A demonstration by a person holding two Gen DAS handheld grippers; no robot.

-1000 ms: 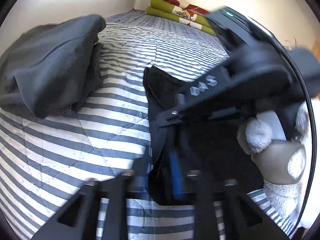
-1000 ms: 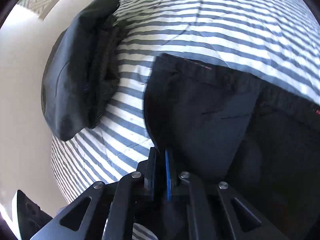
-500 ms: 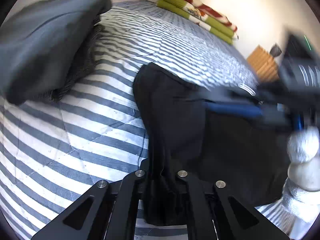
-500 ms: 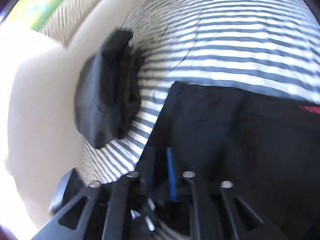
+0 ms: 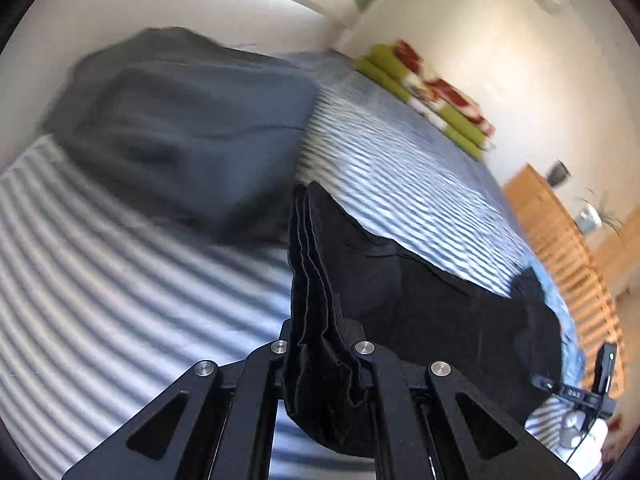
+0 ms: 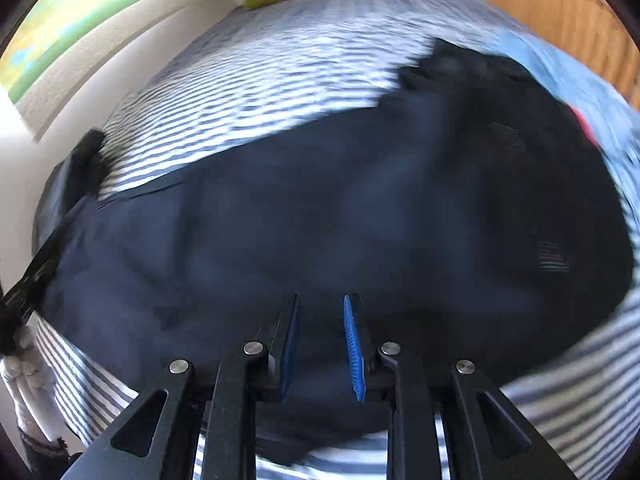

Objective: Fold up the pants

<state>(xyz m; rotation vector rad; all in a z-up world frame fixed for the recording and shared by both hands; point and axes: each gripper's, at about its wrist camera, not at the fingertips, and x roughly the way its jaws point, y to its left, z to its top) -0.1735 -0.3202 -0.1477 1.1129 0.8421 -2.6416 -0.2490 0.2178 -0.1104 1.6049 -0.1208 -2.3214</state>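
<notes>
Pinching layered black pants (image 5: 400, 296), left hand-held gripper (image 5: 320, 344); right hand-held gripper (image 6: 320, 344) seemingly parted, empty

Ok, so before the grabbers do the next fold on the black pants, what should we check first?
1. Left gripper pinching the black pants: ok, a bunched stack of layers sits between its fingers.
2. Right gripper free: ok, its blue pads are apart with nothing between them.
3. Pants lying on the striped bed cover: ok, spread out below the right gripper.
4. Pants smooth: cannot tell, the picture is blurred.
5. Room to fold: not ok, the grey clothes pile sits close to the held edge.
</notes>
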